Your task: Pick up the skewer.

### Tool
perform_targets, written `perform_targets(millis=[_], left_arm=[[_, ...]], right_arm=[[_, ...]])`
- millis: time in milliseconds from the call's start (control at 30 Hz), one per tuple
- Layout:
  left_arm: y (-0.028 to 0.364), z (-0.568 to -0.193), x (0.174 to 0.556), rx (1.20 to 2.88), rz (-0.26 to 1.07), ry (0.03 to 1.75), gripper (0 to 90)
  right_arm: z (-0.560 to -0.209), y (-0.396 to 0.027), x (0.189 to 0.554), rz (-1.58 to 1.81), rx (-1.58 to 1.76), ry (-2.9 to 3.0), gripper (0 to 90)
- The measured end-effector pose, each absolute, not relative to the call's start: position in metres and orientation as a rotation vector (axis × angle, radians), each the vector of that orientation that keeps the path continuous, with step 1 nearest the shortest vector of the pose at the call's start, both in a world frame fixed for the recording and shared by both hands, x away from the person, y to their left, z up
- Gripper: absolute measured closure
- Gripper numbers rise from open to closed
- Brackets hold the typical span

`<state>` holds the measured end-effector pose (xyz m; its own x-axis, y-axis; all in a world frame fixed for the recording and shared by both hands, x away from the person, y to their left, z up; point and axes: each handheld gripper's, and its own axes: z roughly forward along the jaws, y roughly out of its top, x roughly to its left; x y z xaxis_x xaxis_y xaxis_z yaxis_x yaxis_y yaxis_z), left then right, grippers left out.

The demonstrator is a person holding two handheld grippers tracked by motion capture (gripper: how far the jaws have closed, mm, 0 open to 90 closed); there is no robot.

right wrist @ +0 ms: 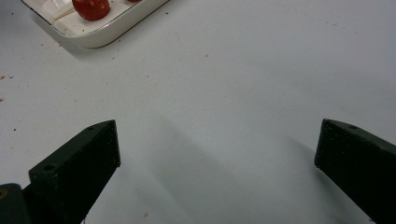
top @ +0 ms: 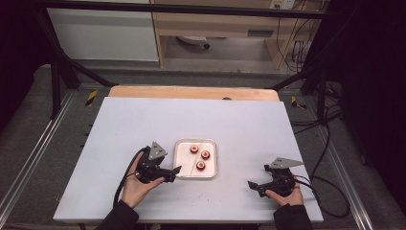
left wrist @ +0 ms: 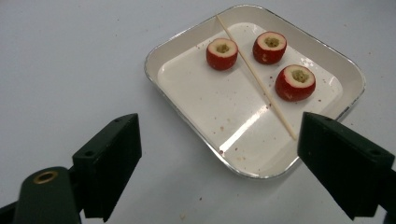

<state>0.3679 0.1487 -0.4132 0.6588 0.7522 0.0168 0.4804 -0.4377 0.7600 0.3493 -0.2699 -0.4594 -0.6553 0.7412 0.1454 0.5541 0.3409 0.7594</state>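
A tray [top: 179, 172] sits near the middle of the table [top: 239, 129], with three hollowed fruits [left wrist: 222, 53] in it and a thin skewer [left wrist: 254, 77] lying across between them. The left gripper [top: 176, 173] rests just left of the tray; the right gripper [top: 250, 184] lies well apart to its right, nearer the person's edge

Bare desk [top: 249, 129] lies all around my right gripper [top: 258, 184], nothing blocking it up to the tray [top: 178, 173]. Ahead of my left gripper [top: 176, 171], the tray's raised rim stands in the way; inside, a skewer [left wrist: 256, 77] crosses between three hollowed red fruits [left wrist: 295, 82].
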Motion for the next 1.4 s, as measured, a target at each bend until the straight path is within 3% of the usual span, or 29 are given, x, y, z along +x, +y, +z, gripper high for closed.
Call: perform_targets(millis=[600, 1033, 1400], left_arm=[[0.096, -0.428, 0.384, 2.149, 0.466, 1.018, 33.2], [0.077, -0.438, 0.384, 2.142, 0.466, 1.051, 63.5], [0.07, -0.445, 0.383, 2.141, 0.469, 1.077, 76.7]], right_arm=[[-0.46, -0.27, 0.349, 1.216, 1.17, 2.379, 0.8], [-0.46, -0.27, 0.35, 1.218, 1.169, 2.38, 0.8], [-0.46, -0.269, 0.35, 1.217, 1.17, 2.384, 0.8]])
